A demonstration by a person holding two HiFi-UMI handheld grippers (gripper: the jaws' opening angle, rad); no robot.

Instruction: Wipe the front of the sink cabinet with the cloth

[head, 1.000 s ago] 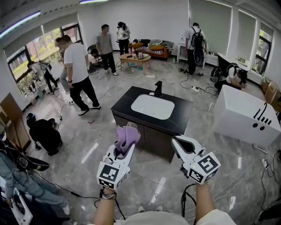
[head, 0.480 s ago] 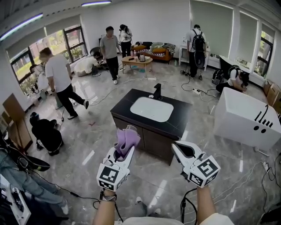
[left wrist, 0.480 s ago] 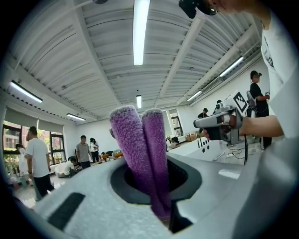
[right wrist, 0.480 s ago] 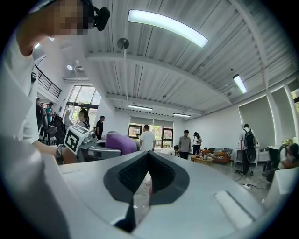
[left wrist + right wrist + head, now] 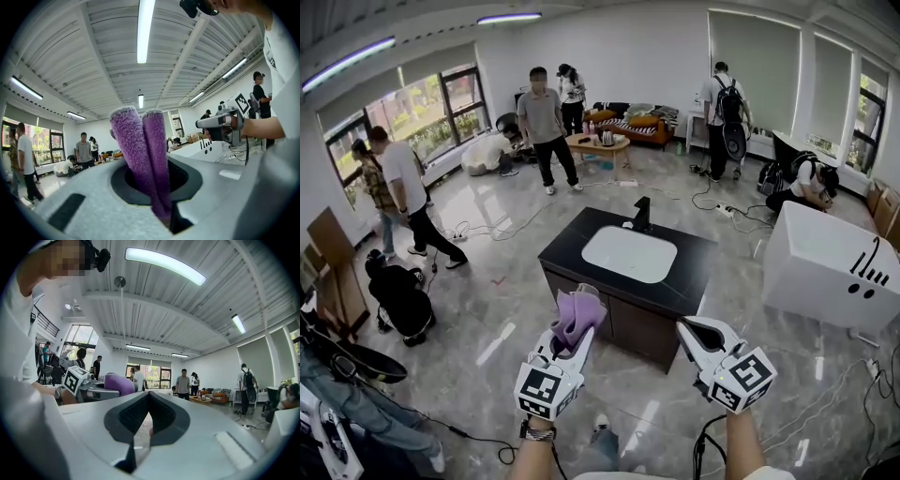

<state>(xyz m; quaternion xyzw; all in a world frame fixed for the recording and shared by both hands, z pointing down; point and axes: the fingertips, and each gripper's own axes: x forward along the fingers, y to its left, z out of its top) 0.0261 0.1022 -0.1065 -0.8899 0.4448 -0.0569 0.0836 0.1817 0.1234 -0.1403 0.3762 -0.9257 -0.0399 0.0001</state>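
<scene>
Left gripper [image 5: 572, 335] fingers clenched on the folded purple fuzzy cloth [image 5: 577, 313], which sticks up past the tips, likely as a wiping pad. Right gripper [image 5: 691, 327] fingers pressed together, empty, probably just spare. Dark sink cabinet front [image 5: 623, 323] at 12 o'clock, near, cloth not touching it.

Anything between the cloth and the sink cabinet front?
Nothing visible. The left gripper holds the purple cloth up toward the cabinet front, with only open floor before it.
</scene>
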